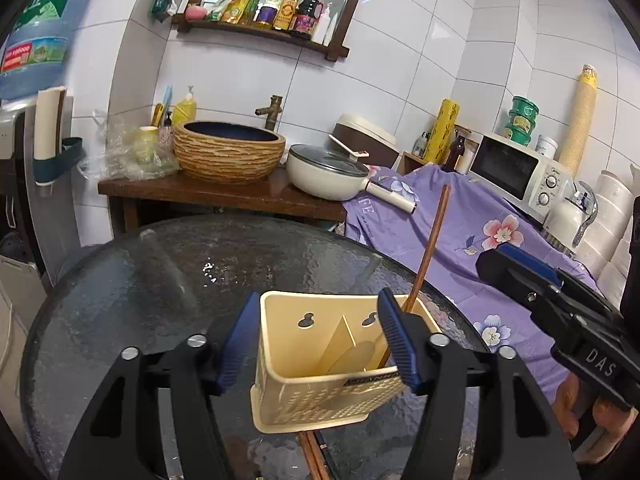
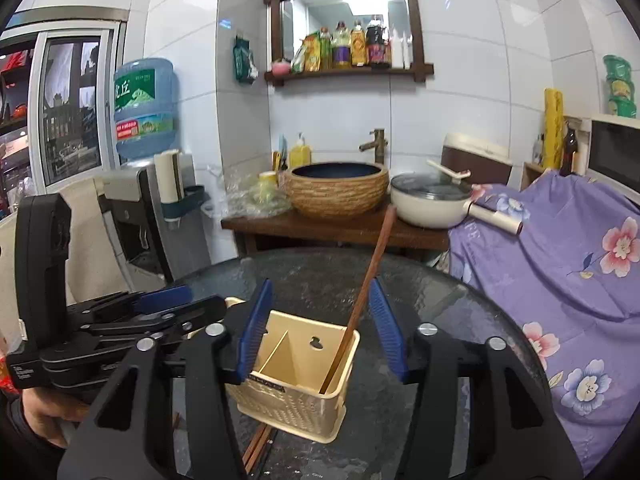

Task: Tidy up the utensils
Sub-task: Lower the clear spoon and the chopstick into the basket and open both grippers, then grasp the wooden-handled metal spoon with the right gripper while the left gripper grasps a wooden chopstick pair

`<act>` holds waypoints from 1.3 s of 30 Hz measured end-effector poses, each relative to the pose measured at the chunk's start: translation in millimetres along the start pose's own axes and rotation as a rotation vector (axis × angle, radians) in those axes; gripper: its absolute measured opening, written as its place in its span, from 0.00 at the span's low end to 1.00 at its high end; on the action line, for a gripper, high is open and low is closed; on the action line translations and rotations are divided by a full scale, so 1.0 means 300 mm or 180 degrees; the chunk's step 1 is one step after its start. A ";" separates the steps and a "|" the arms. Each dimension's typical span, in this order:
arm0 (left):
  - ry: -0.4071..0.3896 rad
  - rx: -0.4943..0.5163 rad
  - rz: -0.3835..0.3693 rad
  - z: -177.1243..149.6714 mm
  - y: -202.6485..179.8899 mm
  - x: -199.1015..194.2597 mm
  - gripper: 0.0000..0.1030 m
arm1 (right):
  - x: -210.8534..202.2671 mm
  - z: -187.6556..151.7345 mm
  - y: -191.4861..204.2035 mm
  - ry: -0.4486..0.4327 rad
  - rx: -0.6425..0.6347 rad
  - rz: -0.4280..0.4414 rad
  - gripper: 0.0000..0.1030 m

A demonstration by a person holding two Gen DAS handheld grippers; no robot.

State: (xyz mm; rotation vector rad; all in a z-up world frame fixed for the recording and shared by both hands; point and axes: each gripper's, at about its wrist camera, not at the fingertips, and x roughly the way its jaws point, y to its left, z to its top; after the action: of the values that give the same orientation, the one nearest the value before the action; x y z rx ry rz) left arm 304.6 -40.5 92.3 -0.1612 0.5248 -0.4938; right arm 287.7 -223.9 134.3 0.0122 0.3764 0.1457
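Note:
A beige plastic utensil holder (image 1: pixel 320 396) (image 2: pixel 296 404) stands on the dark round glass table (image 1: pixel 160 280). One brown wooden chopstick (image 1: pixel 430 244) (image 2: pixel 368 280) leans in its right compartment, top end pointing up and away. My left gripper (image 1: pixel 318 296) (image 2: pixel 200 302) is open, a blue pad on each side of the holder's left part, not pressing it. My right gripper (image 2: pixel 320 286) (image 1: pixel 494 264) is open too; the chopstick rises free between its fingers. More brown chopsticks (image 1: pixel 314 456) (image 2: pixel 256 448) lie on the glass, partly under the holder's near side.
A purple floral cloth (image 2: pixel 560 280) covers furniture right of the table. Behind it, a wooden counter (image 2: pixel 340 232) carries a woven basin (image 2: pixel 338 192) and a lidded white pan (image 2: pixel 432 200). A microwave (image 1: pixel 516 168) sits far right, a water dispenser (image 2: pixel 144 108) far left.

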 end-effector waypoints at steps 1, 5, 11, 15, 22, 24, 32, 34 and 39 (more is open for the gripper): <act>-0.0033 -0.0005 0.0022 -0.001 0.003 -0.018 0.66 | -0.014 0.001 0.003 -0.0026 -0.0025 -0.0020 0.50; -0.0096 0.0028 0.0192 -0.024 0.013 -0.085 0.76 | -0.053 -0.012 -0.004 -0.0022 0.0025 -0.0076 0.56; -0.0115 0.0128 0.0544 -0.106 0.021 -0.182 0.93 | -0.119 -0.088 0.002 0.0107 0.0015 -0.0125 0.64; 0.0017 0.0224 0.0784 -0.169 0.026 -0.210 0.94 | -0.135 -0.177 0.018 0.0358 -0.0059 -0.0147 0.65; 0.0328 0.0273 0.1094 -0.313 0.100 -0.252 0.94 | -0.108 -0.381 0.010 0.1002 0.0009 -0.0143 0.65; 0.0491 0.0203 0.1180 -0.361 0.145 -0.251 0.92 | -0.094 -0.437 0.011 0.1170 0.0031 -0.0160 0.65; 0.0983 0.0024 0.1233 -0.506 0.237 -0.220 0.67 | -0.061 -0.588 0.044 0.1616 0.0131 -0.0125 0.65; 0.1029 0.0034 0.1217 -0.520 0.239 -0.209 0.64 | -0.054 -0.605 0.055 0.1672 0.0138 -0.0126 0.65; 0.1106 0.0146 0.1287 -0.531 0.228 -0.182 0.56 | -0.031 -0.637 0.066 0.1791 0.0221 -0.0164 0.65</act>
State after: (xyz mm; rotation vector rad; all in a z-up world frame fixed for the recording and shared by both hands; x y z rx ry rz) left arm 209.1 42.1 -38.4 0.0780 0.8629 -0.1359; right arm 206.1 -208.6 -39.4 0.0302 0.9427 0.0826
